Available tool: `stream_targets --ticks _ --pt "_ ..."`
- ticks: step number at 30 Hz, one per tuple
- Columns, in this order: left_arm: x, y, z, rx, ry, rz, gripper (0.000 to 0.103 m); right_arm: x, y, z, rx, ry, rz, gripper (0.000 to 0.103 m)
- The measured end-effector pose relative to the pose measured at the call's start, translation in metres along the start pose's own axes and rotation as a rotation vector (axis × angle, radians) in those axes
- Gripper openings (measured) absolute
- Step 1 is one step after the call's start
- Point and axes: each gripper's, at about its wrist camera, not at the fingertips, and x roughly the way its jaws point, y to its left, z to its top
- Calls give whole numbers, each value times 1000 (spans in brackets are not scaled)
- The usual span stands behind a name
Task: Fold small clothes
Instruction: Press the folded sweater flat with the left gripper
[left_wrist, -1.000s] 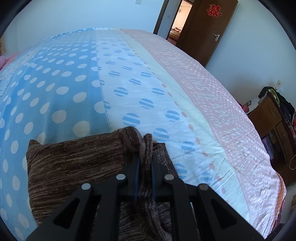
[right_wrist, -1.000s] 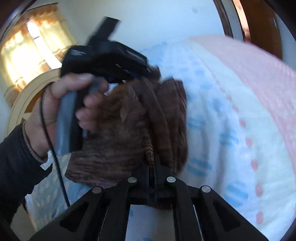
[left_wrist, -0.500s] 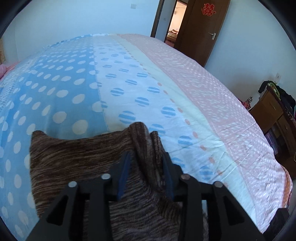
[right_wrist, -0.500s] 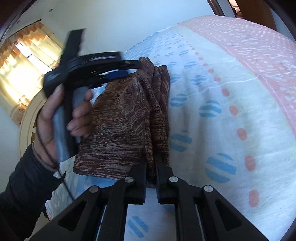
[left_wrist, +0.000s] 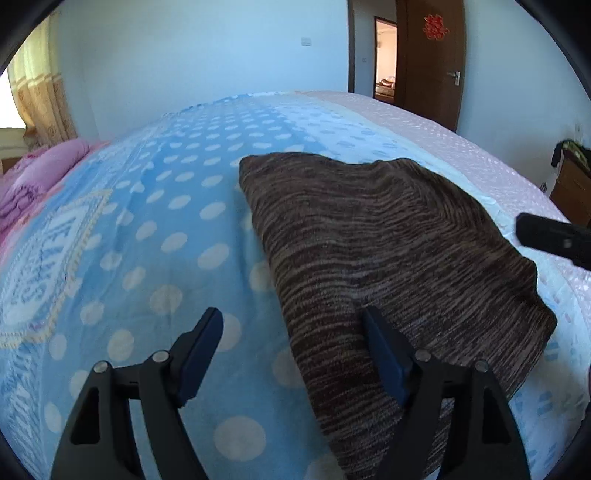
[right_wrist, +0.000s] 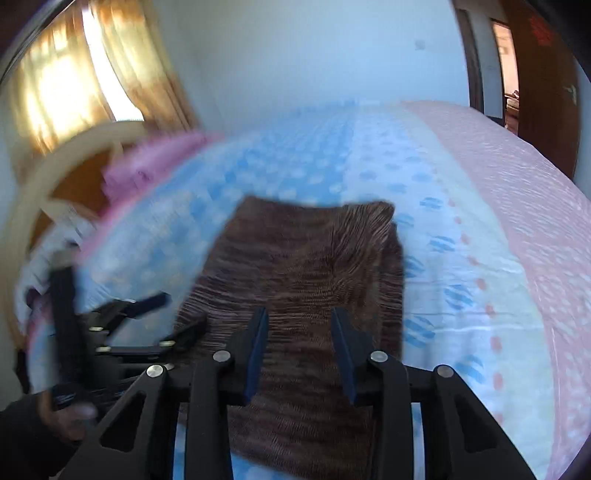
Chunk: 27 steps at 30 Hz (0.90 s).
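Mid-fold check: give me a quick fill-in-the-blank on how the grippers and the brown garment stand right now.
1. The left gripper has its jaws ____.
2. The brown knit garment lies folded on the ____-patterned bedspread.
3. The right gripper is open and grips ____.
4. The door at the back is ____ in colour.

Missing words: open; dot; nothing; brown

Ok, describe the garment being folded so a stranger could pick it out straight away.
Start at the big bed, its cover blue with white dots. On it, ahead of both open tongs, lies the brown knit garment. It is the only dark, streaky thing there; the pink bedding is plain.
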Motion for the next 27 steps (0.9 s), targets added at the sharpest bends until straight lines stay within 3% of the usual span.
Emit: stream_targets --ticks 2,5,10,17,19,23,27 --pt "3 7 -3 -42 1 -14 87 41 -10 7 15 139 -67 28" --pt "1 16 -7 -89 5 -56 90 33 -1 21 -34 114 -147 26" --pt "-1 26 -19 -154 30 -111 93 24 36 43 -171 26 -111 26" --pt "-1 36 -25 -214 42 -168 93 99 100 77 -379 108 -15 25" --pt "-3 35 -27 -215 34 -160 94 129 113 75 -423 176 -11 24" --pt "-3 41 -29 -247 36 -152 94 149 120 81 -385 152 -1 24" --pt "-4 39 -29 -238 33 -149 95 114 97 75 -340 121 59 25"
